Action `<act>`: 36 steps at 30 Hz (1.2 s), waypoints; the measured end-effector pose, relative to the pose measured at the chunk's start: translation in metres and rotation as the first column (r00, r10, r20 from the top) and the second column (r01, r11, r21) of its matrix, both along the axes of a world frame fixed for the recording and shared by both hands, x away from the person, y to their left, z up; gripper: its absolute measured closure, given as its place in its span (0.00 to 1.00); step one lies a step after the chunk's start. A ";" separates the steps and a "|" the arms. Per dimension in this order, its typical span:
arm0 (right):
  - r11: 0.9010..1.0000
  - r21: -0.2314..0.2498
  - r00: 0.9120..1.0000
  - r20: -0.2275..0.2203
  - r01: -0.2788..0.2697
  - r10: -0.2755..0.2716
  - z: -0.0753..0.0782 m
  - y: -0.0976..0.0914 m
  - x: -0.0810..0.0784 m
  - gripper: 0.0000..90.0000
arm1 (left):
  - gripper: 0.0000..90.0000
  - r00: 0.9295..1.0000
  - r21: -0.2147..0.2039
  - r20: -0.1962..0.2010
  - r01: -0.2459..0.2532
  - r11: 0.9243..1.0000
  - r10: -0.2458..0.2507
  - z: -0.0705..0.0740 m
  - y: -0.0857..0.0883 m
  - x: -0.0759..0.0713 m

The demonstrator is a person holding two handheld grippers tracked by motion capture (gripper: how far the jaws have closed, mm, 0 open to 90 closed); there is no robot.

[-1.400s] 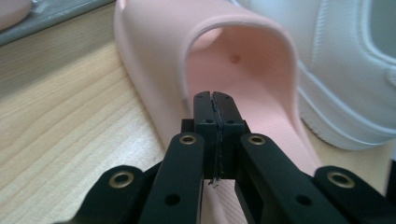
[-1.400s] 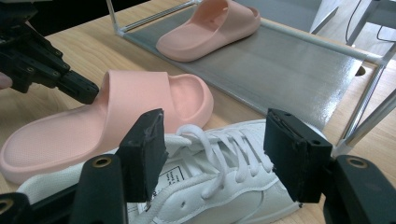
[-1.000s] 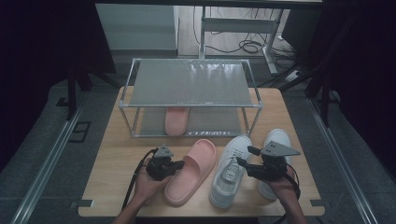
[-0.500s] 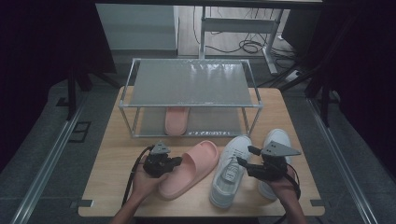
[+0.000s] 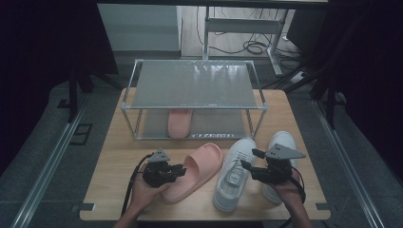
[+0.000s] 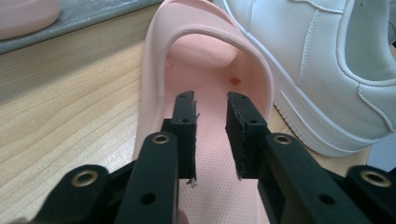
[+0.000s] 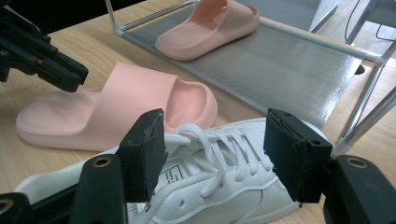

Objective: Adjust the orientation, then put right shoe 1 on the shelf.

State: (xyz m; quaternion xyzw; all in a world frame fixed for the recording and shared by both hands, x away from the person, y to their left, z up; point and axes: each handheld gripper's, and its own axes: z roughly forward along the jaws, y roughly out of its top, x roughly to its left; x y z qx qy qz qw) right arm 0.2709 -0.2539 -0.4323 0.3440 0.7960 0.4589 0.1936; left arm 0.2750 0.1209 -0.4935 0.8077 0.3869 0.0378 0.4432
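Pink slipper, lower centre of table, heel toward left tool, whose jaws have just been opening, empty, for gripping; right tool wide open over white sneaker.

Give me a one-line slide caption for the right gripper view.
Open right gripper poised over a white sneaker, a pink slide beside it and its mate on the rack shelf.
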 end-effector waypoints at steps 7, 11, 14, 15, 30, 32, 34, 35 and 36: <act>1.000 -0.001 1.000 0.000 -0.002 0.002 0.000 0.001 -0.001 0.43 | 0.76 1.000 0.004 -0.001 0.016 1.000 -0.016 0.000 -0.006 -0.007; 1.000 -0.005 1.000 -0.005 0.000 0.000 -0.001 0.001 0.000 0.43 | 0.74 1.000 0.001 -0.007 0.024 1.000 -0.024 -0.003 -0.011 -0.009; 1.000 -0.002 1.000 0.001 -0.005 0.005 -0.001 0.002 0.000 0.43 | 0.72 0.999 -0.003 -0.009 0.034 0.999 -0.034 -0.003 -0.015 -0.010; 1.000 -0.002 1.000 0.002 -0.004 0.004 -0.001 0.002 0.000 0.43 | 0.72 0.999 -0.003 -0.012 0.038 0.999 -0.038 -0.003 -0.017 -0.010; 1.000 -0.008 1.000 0.001 0.002 -0.002 -0.001 0.002 0.000 0.42 | 0.68 0.998 0.013 -0.015 0.059 0.998 -0.059 -0.006 -0.037 -0.009; 1.000 -0.010 1.000 0.000 0.003 -0.003 -0.001 0.001 0.001 0.42 | 0.68 0.998 0.017 -0.017 0.061 0.998 -0.061 -0.006 -0.040 -0.008; 1.000 -0.008 1.000 -0.001 0.004 -0.004 -0.001 0.001 0.000 0.42 | 0.68 0.998 0.020 -0.017 0.065 0.998 -0.064 -0.006 -0.043 -0.007; 1.000 -0.006 1.000 0.002 0.002 -0.002 -0.001 0.001 0.000 0.42 | 0.68 0.998 0.027 -0.015 0.069 0.997 -0.069 -0.007 -0.046 -0.007; 1.000 -0.006 1.000 0.002 0.002 -0.002 -0.001 0.001 0.000 0.42 | 0.68 0.998 0.033 -0.015 0.069 0.997 -0.069 -0.007 -0.048 -0.007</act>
